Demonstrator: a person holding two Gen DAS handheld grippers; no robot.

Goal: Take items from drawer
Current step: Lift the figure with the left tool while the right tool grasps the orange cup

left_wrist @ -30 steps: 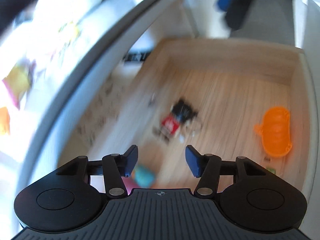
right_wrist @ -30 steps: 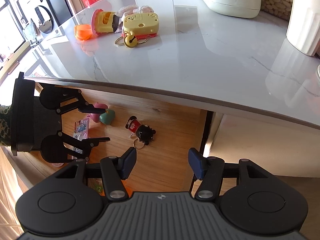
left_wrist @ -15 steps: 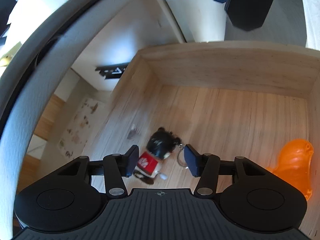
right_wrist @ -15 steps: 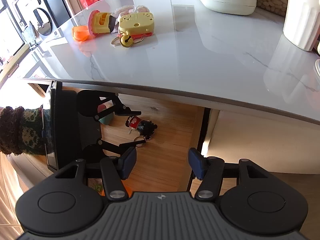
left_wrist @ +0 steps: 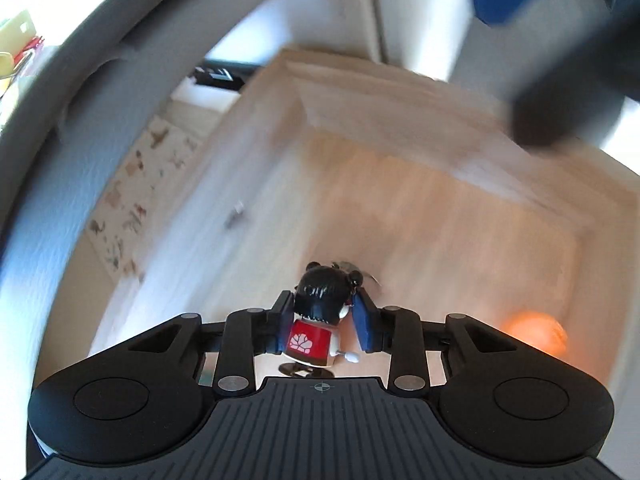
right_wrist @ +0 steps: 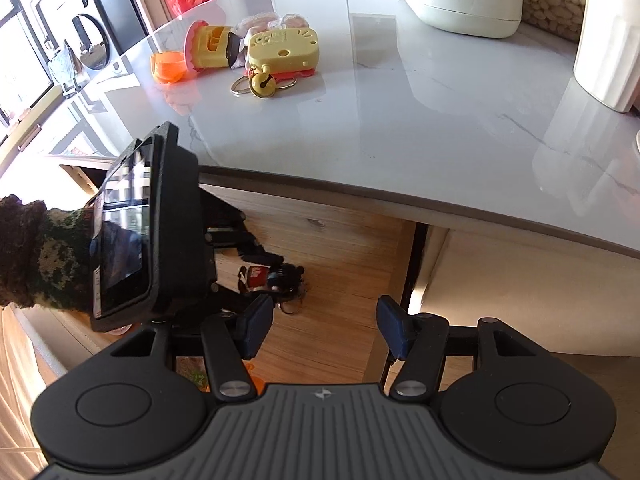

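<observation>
Red-shirted doll (left_wrist: 316, 316) — left gripper's (left_wrist: 323, 322) catch

The left gripper (left_wrist: 322, 316) points steeply down into the open drawer (left_wrist: 420, 216). Its jaws have just been closing, and the blue pads (left_wrist: 365, 326) now sit against both sides of a small doll figure (left_wrist: 316, 320) with black hair and a red body. In the right wrist view the same gripper (right_wrist: 264, 266) reaches in below the counter (right_wrist: 400, 120) edge, carried by a hand hidden behind its black body, with a knitted camouflage sleeve (right_wrist: 40, 256) at the wrist. The right gripper (right_wrist: 326, 330) is tilted down over the drawer's near side, its jaws standing apart with nothing between them.
</observation>
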